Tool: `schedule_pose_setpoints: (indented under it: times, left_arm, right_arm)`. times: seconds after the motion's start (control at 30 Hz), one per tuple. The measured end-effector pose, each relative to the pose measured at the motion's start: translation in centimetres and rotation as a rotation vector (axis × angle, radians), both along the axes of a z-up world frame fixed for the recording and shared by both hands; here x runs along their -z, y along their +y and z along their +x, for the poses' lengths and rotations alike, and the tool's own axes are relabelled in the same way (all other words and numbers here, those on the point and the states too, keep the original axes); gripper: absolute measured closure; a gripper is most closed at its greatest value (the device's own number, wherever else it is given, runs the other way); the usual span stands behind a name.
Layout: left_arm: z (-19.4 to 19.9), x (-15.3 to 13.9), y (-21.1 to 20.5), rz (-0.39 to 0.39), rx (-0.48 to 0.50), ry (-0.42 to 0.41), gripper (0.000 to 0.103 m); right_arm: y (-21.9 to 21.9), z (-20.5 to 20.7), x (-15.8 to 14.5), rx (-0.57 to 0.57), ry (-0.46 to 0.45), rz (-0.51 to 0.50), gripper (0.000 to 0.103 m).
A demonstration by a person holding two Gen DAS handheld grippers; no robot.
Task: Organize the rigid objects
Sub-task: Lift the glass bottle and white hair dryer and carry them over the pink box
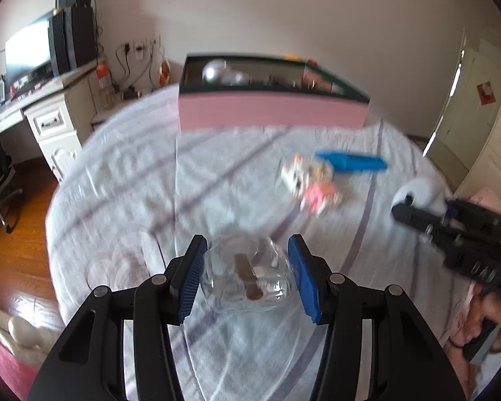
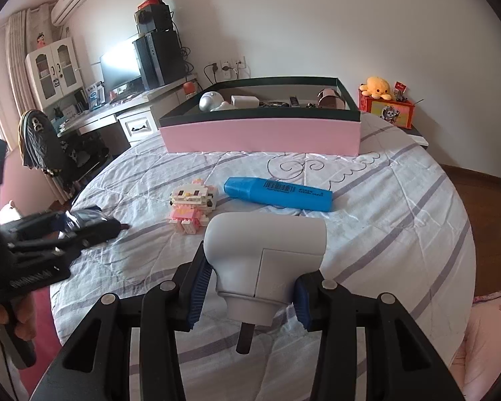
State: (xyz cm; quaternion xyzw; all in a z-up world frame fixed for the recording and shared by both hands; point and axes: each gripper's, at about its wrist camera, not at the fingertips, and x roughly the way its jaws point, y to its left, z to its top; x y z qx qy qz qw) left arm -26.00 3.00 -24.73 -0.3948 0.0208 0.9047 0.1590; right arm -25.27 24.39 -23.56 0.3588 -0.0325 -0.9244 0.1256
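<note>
My left gripper (image 1: pixel 247 250) is shut on a clear glass jar (image 1: pixel 250 277) with a brown stopper, held above the striped bedsheet. My right gripper (image 2: pixel 254 274) is shut on a grey elbow-shaped plug (image 2: pixel 267 244), its blue pads pressing both sides. Beyond it lie a pink and white brick figure (image 2: pixel 190 207) and a blue marker (image 2: pixel 277 193). A pink box with a dark green rim (image 2: pixel 260 133) stands at the far side of the bed and holds several items. The left wrist view is blurred; it shows the same figure (image 1: pixel 310 183), marker (image 1: pixel 350 162) and box (image 1: pixel 270 113).
A white desk (image 2: pixel 130 117) with a monitor and a computer tower stands beyond the bed on the left, with a black chair (image 2: pixel 40 143) beside it. An orange plush (image 2: pixel 377 88) sits on a red box at the back right. Wooden floor (image 2: pixel 484 207) borders the bed.
</note>
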Motion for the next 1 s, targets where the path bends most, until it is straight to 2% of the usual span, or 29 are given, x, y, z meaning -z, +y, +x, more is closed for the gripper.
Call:
schedule_pose_setpoints:
  times: [0.13, 0.43, 0.8, 1.0]
  left_arm:
    - [0.4, 0.9, 0.4, -0.039, -0.001, 0.021, 0.051]
    - [0.5, 0.0, 0.1, -0.009, 0.001, 0.056, 0.052]
    - [0.0, -4.7, 0.7, -0.006, 0.021, 0.152, 0.052]
    - [-1.8, -7.7, 1.8, 0.006, 0.062, 0.202, 0.052]
  right_arm:
    - [0.1, -0.1, 0.7, 0.001, -0.018, -0.004, 0.059]
    - [0.1, -0.3, 0.5, -0.002, -0.020, 0.005, 0.059]
    - [-0.3, -0.7, -2.3, -0.036, 0.032, 0.026, 0.059]
    - [-0.1, -1.6, -4.7, -0.057, 0.077, 0.030, 0.059]
